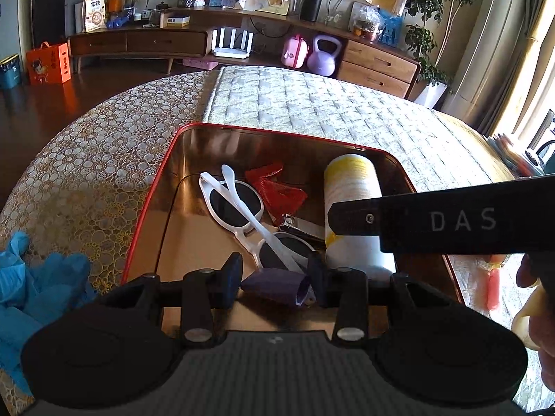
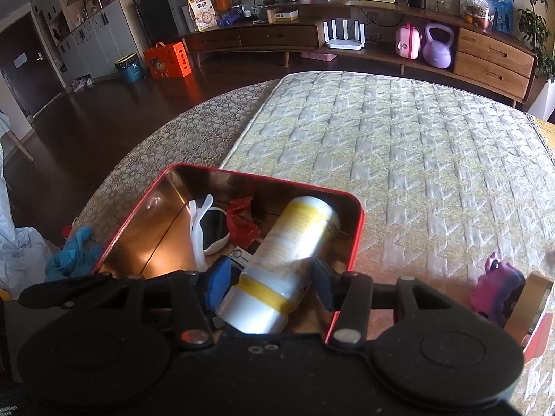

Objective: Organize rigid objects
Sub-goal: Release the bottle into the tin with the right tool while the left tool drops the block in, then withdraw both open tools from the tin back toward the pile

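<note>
- The red-rimmed metal tin with a shiny golden inside [image 1: 158, 187] sits open on the patterned worktop [image 1: 104, 145], apparently as the collecting box for the rigid things
- One white cylindrical bottle with yellow bands [image 2: 291, 260] lies tilted inside the tin along its right wall; the right hand-held gripper [image 2: 274, 284] straddles its lower end with the left pad touching and a gap at the right pad, so by my reading it is released, the bottle resting in the tin
- The left hand-held gripper [image 1: 275, 277] hangs over the tin's near edge with a small purple object [image 1: 277, 287] between its jaws; whether the pads are clenched on it I cannot tell
- Also in the tin, counted: one pair of white-framed sunglasses with dark lenses [image 1: 242, 208], one red crinkled wrapper [image 1: 277, 187], one small silver metal clip-like piece [image 1: 301, 225]
- Outside the tin: one heap of blue gloves [image 1: 38, 277] to the left, and one pink and purple toy figure [image 2: 499, 287] on the quilted cloth [image 2: 416, 159] to the right, likely waiting to be packed
</note>
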A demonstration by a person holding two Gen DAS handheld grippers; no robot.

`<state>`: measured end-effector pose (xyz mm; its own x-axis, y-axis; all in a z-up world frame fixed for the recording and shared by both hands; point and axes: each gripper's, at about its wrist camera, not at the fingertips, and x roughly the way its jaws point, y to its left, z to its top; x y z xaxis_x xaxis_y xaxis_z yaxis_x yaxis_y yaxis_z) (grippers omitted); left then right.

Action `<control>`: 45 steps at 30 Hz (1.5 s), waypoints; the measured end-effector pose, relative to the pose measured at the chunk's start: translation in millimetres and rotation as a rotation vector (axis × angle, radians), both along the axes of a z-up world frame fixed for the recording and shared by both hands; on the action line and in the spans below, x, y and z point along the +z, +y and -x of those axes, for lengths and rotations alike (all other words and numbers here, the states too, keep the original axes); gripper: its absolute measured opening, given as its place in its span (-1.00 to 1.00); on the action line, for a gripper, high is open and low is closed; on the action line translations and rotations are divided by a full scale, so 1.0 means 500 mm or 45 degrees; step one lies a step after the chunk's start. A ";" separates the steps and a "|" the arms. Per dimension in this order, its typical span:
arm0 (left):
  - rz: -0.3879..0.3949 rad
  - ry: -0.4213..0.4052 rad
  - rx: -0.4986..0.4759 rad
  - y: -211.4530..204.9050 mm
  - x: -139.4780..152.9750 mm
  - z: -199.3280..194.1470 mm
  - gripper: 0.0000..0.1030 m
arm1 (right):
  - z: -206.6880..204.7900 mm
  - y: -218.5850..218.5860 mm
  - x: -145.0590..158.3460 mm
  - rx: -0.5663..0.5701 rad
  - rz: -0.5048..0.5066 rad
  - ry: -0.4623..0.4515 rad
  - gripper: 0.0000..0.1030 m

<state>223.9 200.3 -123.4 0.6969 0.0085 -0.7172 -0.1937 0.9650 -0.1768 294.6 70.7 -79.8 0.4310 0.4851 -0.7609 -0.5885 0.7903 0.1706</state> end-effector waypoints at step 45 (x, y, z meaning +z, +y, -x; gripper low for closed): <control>-0.037 -0.130 -0.140 -0.188 0.130 0.149 0.40 | 0.197 -0.316 0.109 -0.233 -0.290 -0.053 0.89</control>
